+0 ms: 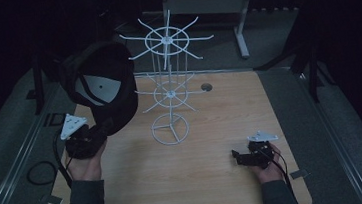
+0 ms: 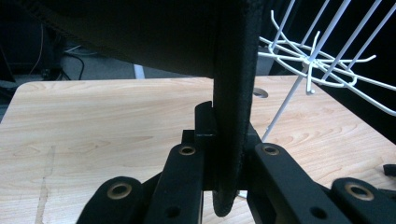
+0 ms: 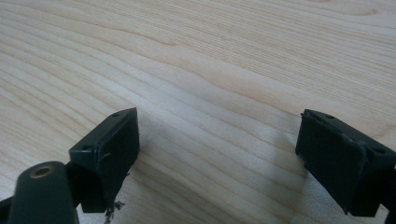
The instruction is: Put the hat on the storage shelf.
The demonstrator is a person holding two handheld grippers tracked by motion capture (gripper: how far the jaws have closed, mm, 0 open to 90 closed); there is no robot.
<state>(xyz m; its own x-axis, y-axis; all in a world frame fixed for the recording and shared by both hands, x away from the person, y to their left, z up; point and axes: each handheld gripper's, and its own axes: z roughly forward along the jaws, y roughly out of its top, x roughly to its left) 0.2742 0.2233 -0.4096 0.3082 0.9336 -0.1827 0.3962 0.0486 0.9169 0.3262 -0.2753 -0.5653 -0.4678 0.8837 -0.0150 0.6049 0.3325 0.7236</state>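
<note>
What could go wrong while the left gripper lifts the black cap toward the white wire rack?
The left gripper pinches only the brim edge of the black cap, so it may swing or slip. The white wire rack looks light; a push could tip it. The right gripper rests open, away from its base.

No readable text, labels, brands or numbers anywhere. The black cap (image 1: pixel 99 87) has a pale inner panel with a dark dot, too small to read as writing. The white wire rack (image 1: pixel 169 83) and wooden counter (image 1: pixel 216 174) bear no markings.
</note>
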